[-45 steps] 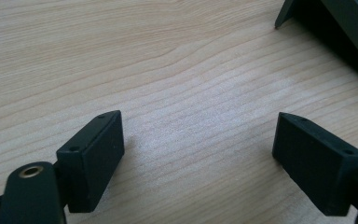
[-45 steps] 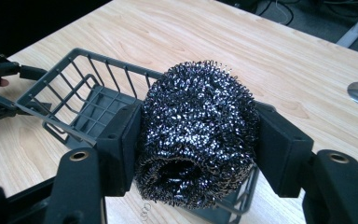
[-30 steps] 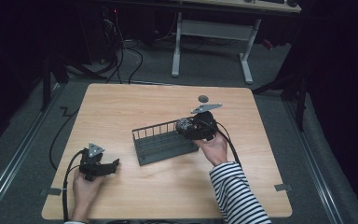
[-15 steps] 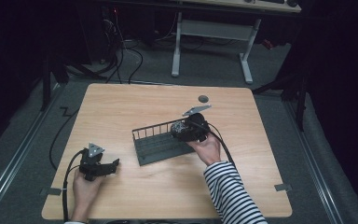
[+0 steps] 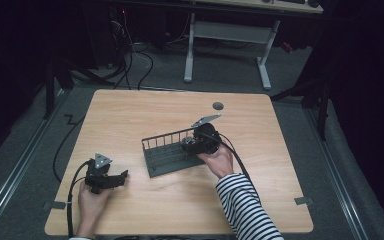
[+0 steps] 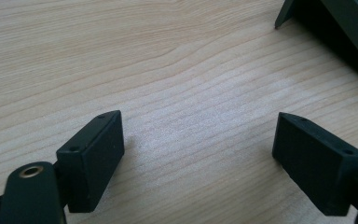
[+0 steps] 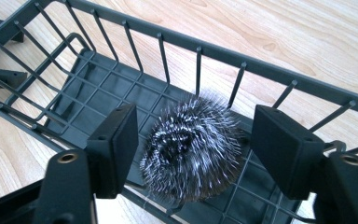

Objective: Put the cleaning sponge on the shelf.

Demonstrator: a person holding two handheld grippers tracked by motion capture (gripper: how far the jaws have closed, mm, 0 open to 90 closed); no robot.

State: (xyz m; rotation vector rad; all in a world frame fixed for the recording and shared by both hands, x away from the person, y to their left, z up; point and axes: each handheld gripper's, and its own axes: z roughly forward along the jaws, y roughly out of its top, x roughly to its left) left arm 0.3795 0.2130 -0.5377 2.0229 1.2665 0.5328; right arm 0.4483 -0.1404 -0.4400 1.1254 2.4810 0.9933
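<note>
Placing a scrubber in a wire rack. I hold the right gripper point(image 5: 192, 145) over the right end of the dark wire rack point(image 5: 166, 159), its jaws having just been opening; in the right gripper view the spiky metallic scrubber ball point(image 7: 191, 148) sits on the rack's grid floor between the two pads point(image 7: 116, 144), which stand off it on either side with a gap showing, so I judge it released rather than gripped. The ball rests close against the upright bars of the rack's far wall point(image 7: 200, 65), a spot that should keep it from rolling. My left gripper point(image 5: 111, 179) rests low on the bare table point(image 5: 130, 115) near the front left corner, jaws spread wide with nothing between them; in the left gripper view only wood grain lies between its pads point(image 6: 93, 158), and a corner of the rack point(image 6: 335, 28) shows ahead at upper right. It stays well apart from the rack, leaving the work to the other hand. For room: the rack's walls hem the right jaws in on the far side and at the end, so the free way out looks to be upward and back toward me. The table is open behind the rack, with a small round grommet point(image 5: 218, 105) near its far edge.
</note>
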